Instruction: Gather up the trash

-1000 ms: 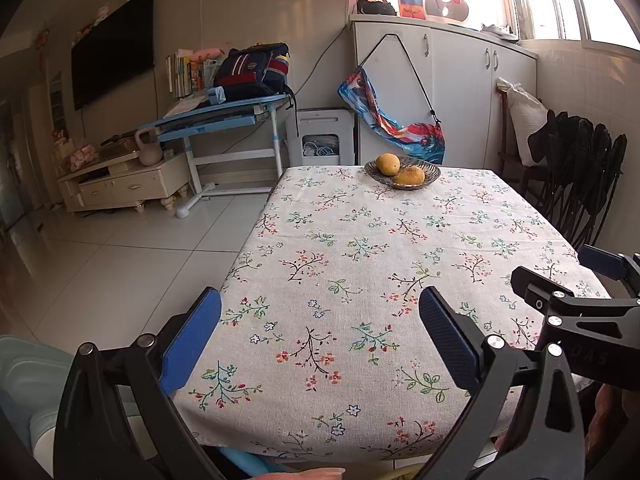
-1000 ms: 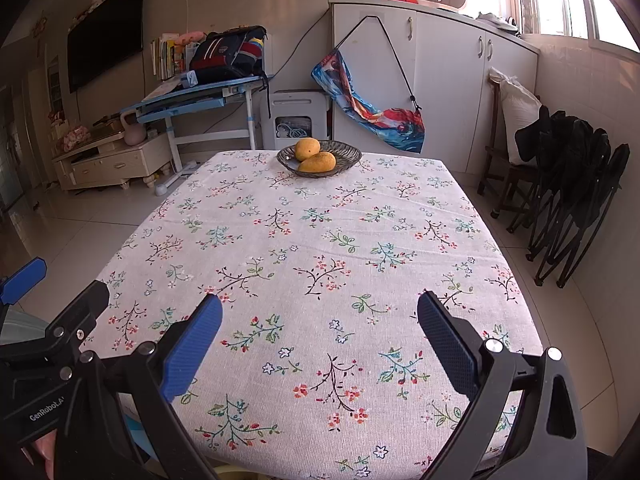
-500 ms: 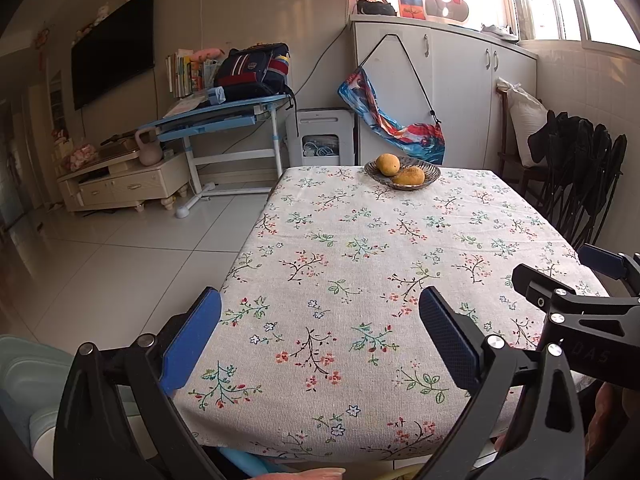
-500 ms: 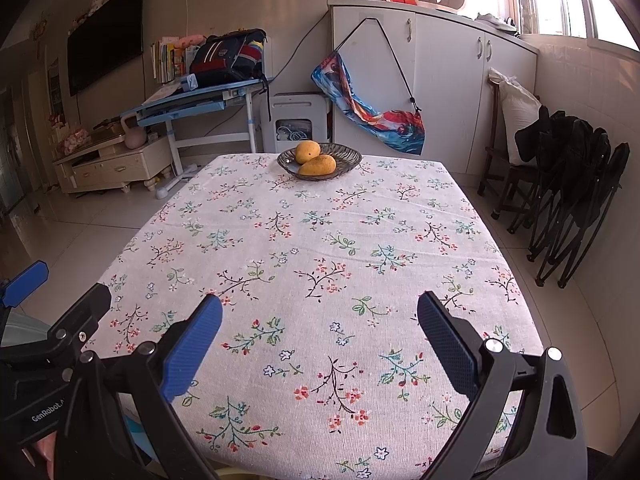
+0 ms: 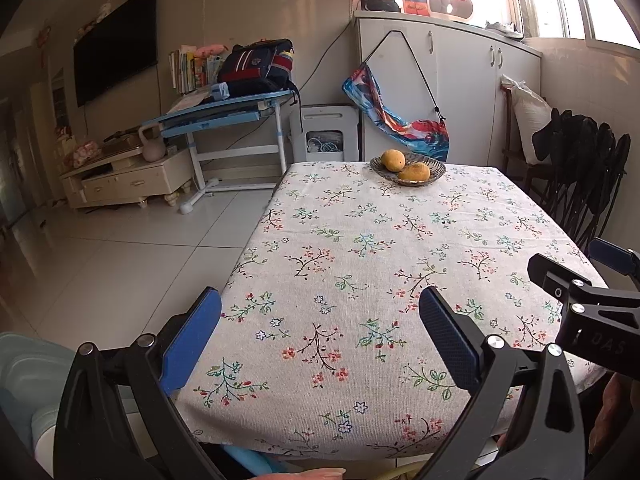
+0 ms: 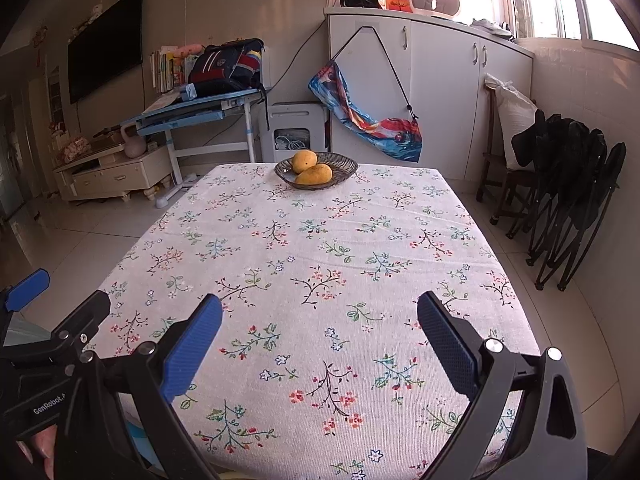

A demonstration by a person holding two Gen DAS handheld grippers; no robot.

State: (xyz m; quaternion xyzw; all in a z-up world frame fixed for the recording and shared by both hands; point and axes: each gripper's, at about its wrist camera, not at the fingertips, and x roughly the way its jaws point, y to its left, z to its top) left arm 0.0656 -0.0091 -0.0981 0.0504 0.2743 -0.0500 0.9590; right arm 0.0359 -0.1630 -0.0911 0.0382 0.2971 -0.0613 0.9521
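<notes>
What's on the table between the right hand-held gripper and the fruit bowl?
Nothing: only bare flowered tablecloth lies between the open right hand-held gripper and the fruit bowl, shown clearly in the right wrist view.

My right gripper (image 6: pixel 319 322), jaws spread wide, hangs over the near edge of a floral-clothed table (image 6: pixel 320 248), a dish (image 6: pixel 344 168) of two mangoes (image 6: pixel 314 174) at its far end.

A dark dish (image 6: pixel 344 168) holding two mangoes (image 6: pixel 314 174) sits top centre on the flowered tablecloth (image 6: pixel 320 264) (folded black chairs (image 6: pixel 572 184) right).
</notes>
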